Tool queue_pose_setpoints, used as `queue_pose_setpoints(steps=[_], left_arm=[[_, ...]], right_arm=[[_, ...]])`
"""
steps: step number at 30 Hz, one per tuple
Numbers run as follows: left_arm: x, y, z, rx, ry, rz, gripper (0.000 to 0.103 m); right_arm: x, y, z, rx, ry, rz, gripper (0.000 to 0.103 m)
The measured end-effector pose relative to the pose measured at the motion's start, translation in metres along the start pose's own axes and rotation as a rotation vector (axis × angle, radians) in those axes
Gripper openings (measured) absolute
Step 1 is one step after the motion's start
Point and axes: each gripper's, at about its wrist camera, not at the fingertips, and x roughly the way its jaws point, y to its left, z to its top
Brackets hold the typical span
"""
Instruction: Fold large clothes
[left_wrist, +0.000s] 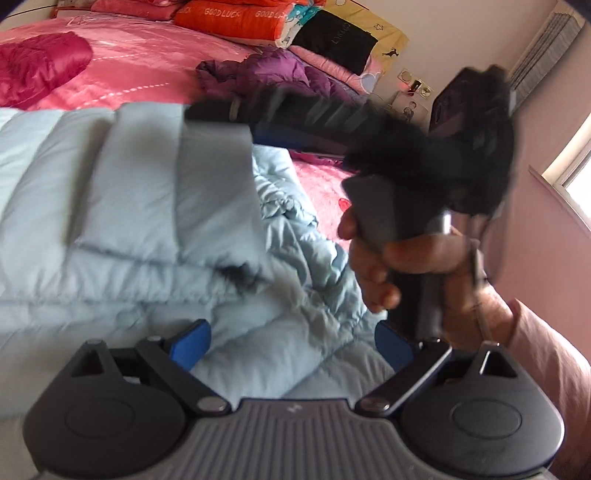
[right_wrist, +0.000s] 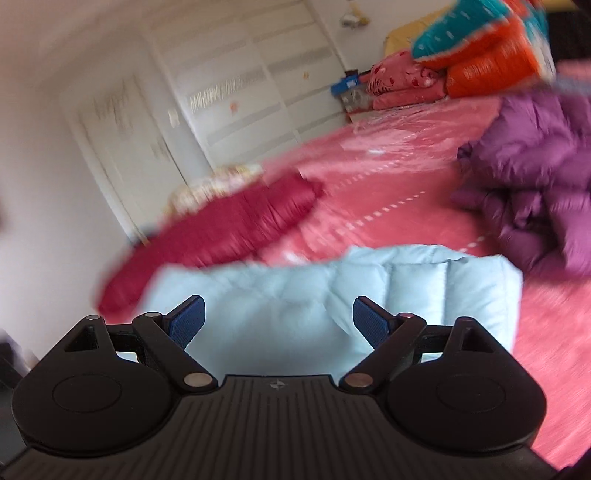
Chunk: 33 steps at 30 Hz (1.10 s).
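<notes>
The pale blue padded coat (left_wrist: 129, 206) lies on the pink bed (left_wrist: 147, 70), partly folded: in the left wrist view one quilted panel is turned over the rest, and a crumpled part spreads toward 3 o'clock. In the right wrist view the coat (right_wrist: 369, 288) shows as a fairly compact block just ahead of the fingers, with a dark red coat (right_wrist: 229, 229) beyond it at 10 o'clock and a purple coat (right_wrist: 535, 184) heaped at 2 o'clock.

The left gripper (left_wrist: 291, 343) hovers over the coat with its blue fingers (left_wrist: 192, 341) spread and nothing between them. The right gripper (right_wrist: 279, 323) likewise has its fingers (right_wrist: 186, 321) spread and empty. In the left wrist view the right gripper's body, held in a hand (left_wrist: 402, 258) with a pink sleeve, sits at 2 o'clock, blurred; it is probably moving, though the blur makes that hard to judge.

The step in hand looks like a pause between folds: neither gripper holds cloth. The next move likely calls for pinching the loose crumpled edge near 3 o'clock and carrying it across the folded panel, with the other gripper steadying the stack so the slippery padding does not spring open.
</notes>
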Motion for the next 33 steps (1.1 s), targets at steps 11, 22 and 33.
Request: queue_pose_setpoints(steps=[11, 22, 33], left_arm=[[-0.049, 0.051, 0.001, -0.104, -0.118, 0.176, 0.096], [-0.077, 0.111, 0.004, -0.347, -0.331, 0.200, 0.096], [-0.087, 0.135, -0.005, -0.485, -0.493, 0.184, 0.096]], right_arm=[[-0.025, -0.056, -0.003, 0.129, -0.058, -0.409, 0.103], [-0.066, 0.046, -0.028, -0.219, -0.127, -0.059, 0.103], [-0.010, 0.084, -0.052, -0.387, -0.010, -0.290, 0.050]])
